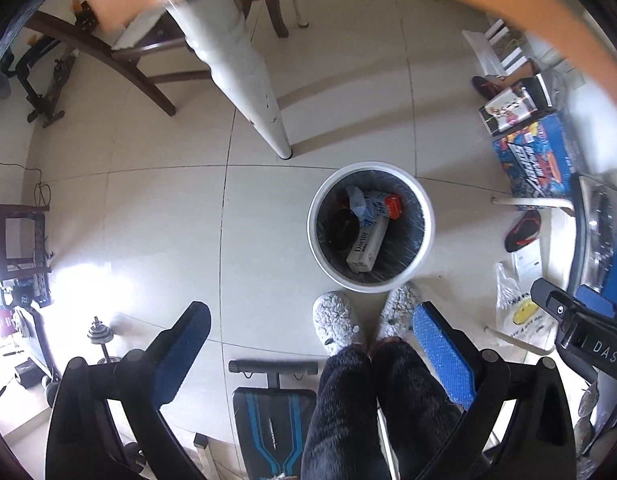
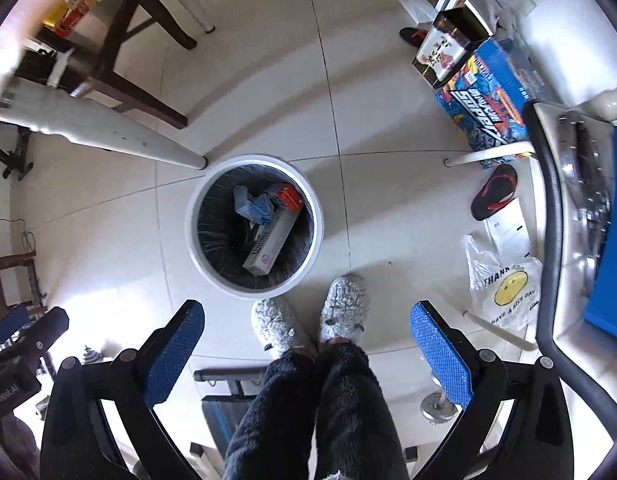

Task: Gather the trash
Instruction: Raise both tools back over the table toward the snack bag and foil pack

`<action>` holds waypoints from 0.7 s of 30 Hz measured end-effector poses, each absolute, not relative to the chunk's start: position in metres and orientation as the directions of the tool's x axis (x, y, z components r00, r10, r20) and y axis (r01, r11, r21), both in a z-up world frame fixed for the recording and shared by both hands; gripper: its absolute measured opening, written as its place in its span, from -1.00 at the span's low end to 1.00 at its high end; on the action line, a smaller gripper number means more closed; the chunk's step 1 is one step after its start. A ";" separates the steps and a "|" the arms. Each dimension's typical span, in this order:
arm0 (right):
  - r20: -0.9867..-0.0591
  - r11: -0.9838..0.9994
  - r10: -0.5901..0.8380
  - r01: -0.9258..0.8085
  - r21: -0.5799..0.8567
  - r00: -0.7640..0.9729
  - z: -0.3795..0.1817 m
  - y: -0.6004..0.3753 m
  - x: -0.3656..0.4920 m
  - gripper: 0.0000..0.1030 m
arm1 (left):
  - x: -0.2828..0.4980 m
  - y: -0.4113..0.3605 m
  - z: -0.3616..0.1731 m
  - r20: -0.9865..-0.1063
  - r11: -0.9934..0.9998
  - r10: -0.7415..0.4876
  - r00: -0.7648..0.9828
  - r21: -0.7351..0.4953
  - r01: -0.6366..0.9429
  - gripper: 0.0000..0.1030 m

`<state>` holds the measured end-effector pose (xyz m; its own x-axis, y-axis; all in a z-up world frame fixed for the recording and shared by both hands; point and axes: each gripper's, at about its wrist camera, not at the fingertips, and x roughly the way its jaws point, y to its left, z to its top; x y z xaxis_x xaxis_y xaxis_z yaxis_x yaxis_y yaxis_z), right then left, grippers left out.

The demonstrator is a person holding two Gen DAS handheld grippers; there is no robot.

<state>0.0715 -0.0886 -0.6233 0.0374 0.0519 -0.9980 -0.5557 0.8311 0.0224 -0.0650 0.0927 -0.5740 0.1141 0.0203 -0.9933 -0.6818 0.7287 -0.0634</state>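
Note:
A white round trash bin (image 1: 422,248) with a dark liner stands on the tiled floor below both grippers; it also shows in the right wrist view (image 2: 196,248). Inside lie a white "Doctor" box (image 1: 364,250) (image 2: 270,246), a red-orange carton (image 1: 393,206) (image 2: 290,197) and crumpled blue plastic (image 1: 362,204) (image 2: 254,206). My left gripper (image 1: 308,354) is open and empty, high above the floor. My right gripper (image 2: 306,354) is open and empty too; it shows at the right edge of the left wrist view (image 1: 576,312).
The person's grey slippers (image 1: 336,322) (image 2: 342,308) stand beside the bin. A white table leg (image 1: 264,108) (image 2: 148,146) is close behind the bin. A blue printed box (image 2: 490,106), a black-red sandal (image 2: 494,192), a plastic bag (image 2: 504,292) and a dark wooden chair (image 2: 120,68) surround it.

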 end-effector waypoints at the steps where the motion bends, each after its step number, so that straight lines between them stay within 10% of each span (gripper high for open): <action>1: -0.998 0.832 0.060 -0.554 0.031 0.035 -0.610 -0.091 0.068 1.00 | -0.068 0.091 -0.564 -0.993 0.732 0.023 0.120 -0.065 -0.679 1.00; 21: -0.966 0.842 0.232 -0.520 0.143 0.111 -0.374 -0.115 0.044 1.00 | -0.063 0.098 -0.370 -0.930 0.751 0.224 0.292 -0.026 -0.659 1.00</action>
<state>0.0437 -0.1146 -0.3735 0.1106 0.2320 -0.9664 -0.5198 0.8423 0.1427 -0.0633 0.0979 -0.3699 0.2917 0.2244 -0.9298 -0.6595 0.7513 -0.0256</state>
